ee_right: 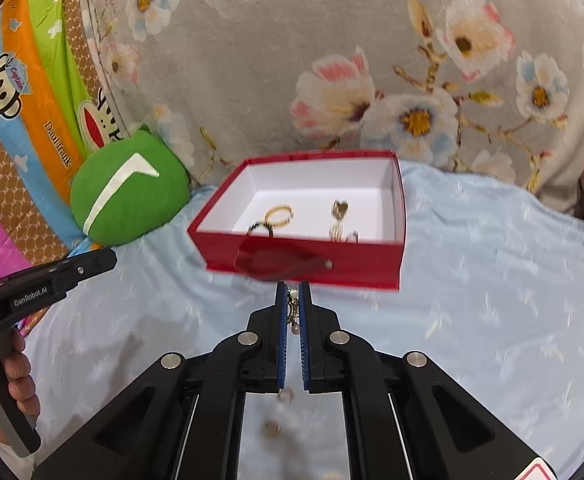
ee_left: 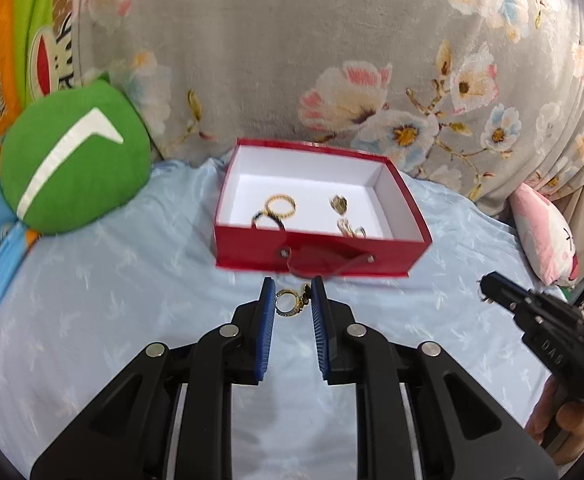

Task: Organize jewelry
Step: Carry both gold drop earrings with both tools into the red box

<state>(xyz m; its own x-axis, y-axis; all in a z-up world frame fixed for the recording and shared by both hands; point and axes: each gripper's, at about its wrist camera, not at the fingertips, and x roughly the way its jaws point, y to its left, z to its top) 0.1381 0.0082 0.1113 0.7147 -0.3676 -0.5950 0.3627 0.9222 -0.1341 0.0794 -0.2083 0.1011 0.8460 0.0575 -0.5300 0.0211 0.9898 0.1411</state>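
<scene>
A: Nearest to us, what does the left hand-held gripper [ee_left: 292,292] have?

B: A gold ring [ee_left: 288,302] with small stones, pinched between the blue pads near the fingertips, over the pale blue bed sheet [ee_left: 112,320].

A: And the right hand-held gripper [ee_right: 293,294]?

B: Its jaws are pressed nearly together on a pearl earring [ee_right: 293,308], a thin gold piece with a pearl bead hanging at its near end. A hand [ee_right: 12,376] shows at the left edge of that view, wrapped around the other tool's handle.

A: What lies just beyond the fingertips?

B: The red box [ee_left: 316,250], open, white inside, with a dark red ribbon handle on its near wall. It sits on the sheet.

A: Anything in it?

B: A gold bangle [ee_left: 281,205] at the left with a dark loop touching it, and a few small gold pieces at the right; they are too blurred to name.

A: Farther back?

B: A green round cushion [ee_left: 74,158] to the left of the box, and a grey floral blanket [ee_left: 292,40] behind it.
</scene>
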